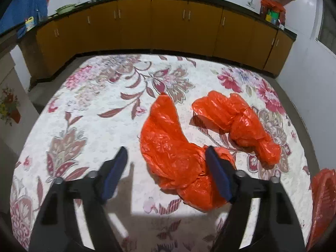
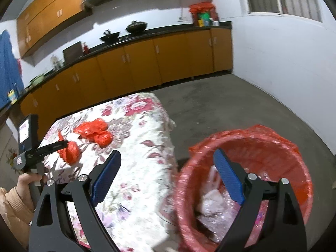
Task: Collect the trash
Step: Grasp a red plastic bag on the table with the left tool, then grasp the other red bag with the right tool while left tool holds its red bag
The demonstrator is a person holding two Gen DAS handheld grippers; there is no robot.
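Floral tablecloth [image 1: 100, 126] as the landmark, spread over a table in a kitchen with orange cabinets [image 1: 168, 25].

Left gripper [image 1: 167, 159]: jaws parted, nothing clamped; over the tablecloth's near half. Nearer orange plastic bag [image 1: 168, 147], crumpled, flat on the tablecloth, partly between the jaws: right finger [image 1: 217, 176] in front of the bag's right edge, left finger [image 1: 114, 174] well apart from it over bare cloth. Contact of the right pad with the bag not discernible.

Second orange plastic bag [image 1: 237, 121], knotted and bunched, on the tablecloth beyond and right of the first, apart from both fingers.

Right gripper [image 2: 168, 175]: jaws wide, empty; straddling the tablecloth's right edge and the red-lined trash bin [image 2: 289, 153] just beside it on the floor. White crumpled trash [image 2: 210, 201] inside the bin.

Writing: none legible; small label on the left gripper's body too blurred to read.
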